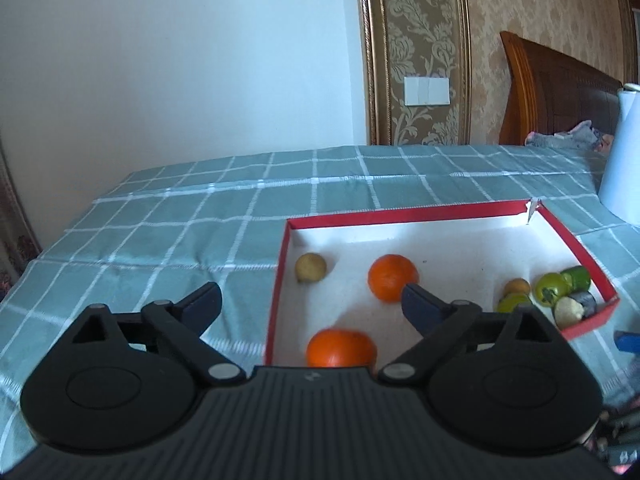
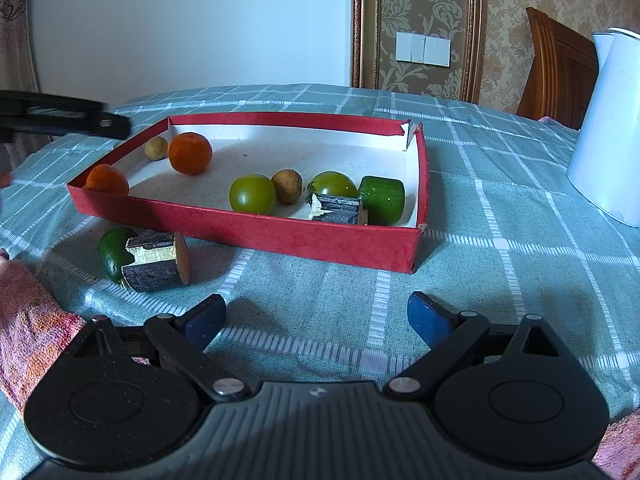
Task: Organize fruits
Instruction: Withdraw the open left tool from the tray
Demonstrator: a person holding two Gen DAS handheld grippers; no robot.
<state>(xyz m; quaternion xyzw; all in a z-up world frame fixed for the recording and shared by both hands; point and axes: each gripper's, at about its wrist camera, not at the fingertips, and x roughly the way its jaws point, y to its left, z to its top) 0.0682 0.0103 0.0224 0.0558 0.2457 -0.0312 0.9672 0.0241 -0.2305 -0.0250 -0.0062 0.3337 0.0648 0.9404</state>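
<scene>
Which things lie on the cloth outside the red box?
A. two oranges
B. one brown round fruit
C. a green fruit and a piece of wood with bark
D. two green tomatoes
C: in the right wrist view, the green fruit and the piece of wood with bark lie together on the checked cloth, in front of the red box.

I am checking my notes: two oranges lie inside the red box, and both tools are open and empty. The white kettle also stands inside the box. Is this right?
Not quite. In the right wrist view, the white kettle stands on the tablecloth, outside the red box. The rest holds.
</scene>
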